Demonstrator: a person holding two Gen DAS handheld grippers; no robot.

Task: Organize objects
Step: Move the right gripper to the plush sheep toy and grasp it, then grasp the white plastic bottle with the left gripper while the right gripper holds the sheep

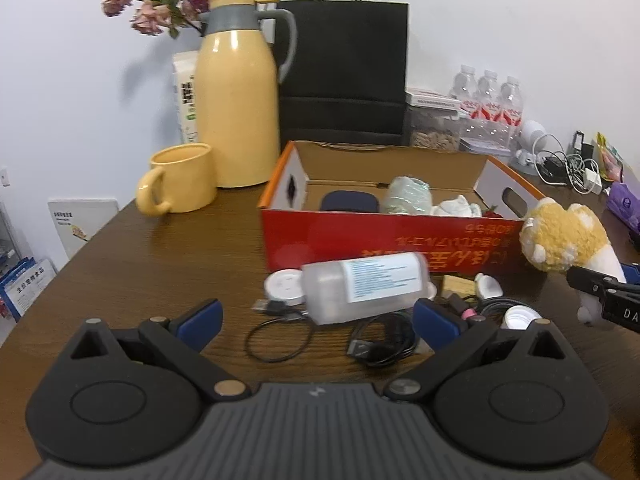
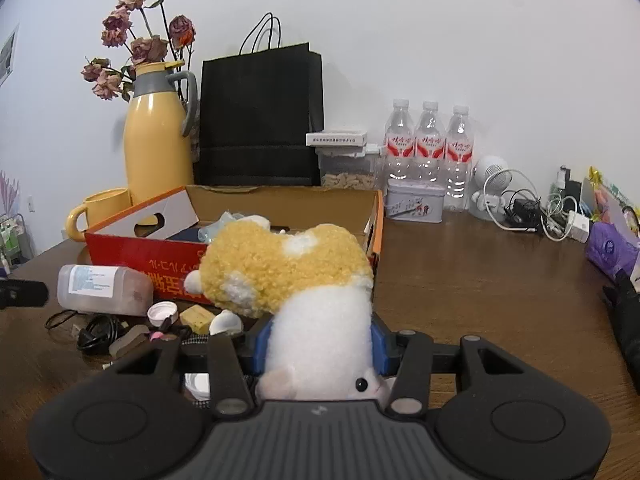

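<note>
Left tool (image 1: 318, 320), nearest the lens in the left wrist view, with its blue-padded fingers (image 1: 200, 318) spread wide and gripping nothing; it is held low above the brown desk (image 1: 132, 280), and between and just beyond the fingers lie a clear bottle (image 1: 366, 286) on its side, a white cap (image 1: 283, 287) touching its left end, and black cables (image 1: 384, 340) in loose coils. Right tool (image 2: 318, 340), closed on the white body of a plush toy (image 2: 288, 276), whose yellow curly head points away from the lens and hangs over the front right corner of the red box (image 2: 160, 260); the toy's black eye shows close to the tool body. In the left wrist view the same toy appears at the right edge, off the desk and beside the box's right end. The box stands open behind the bottle and contains a dark case (image 1: 350, 202), a pale green bundle (image 1: 408, 196) and white cloth (image 1: 458, 206). Behind it, along the wall: a yellow mug (image 1: 180, 180), a yellow jug (image 1: 238, 92) with dried roses (image 1: 160, 4) behind it, a black bag (image 1: 344, 76) and three water bottles (image 2: 428, 148). Chargers and white cords (image 2: 532, 216) lie at the far right.
</note>
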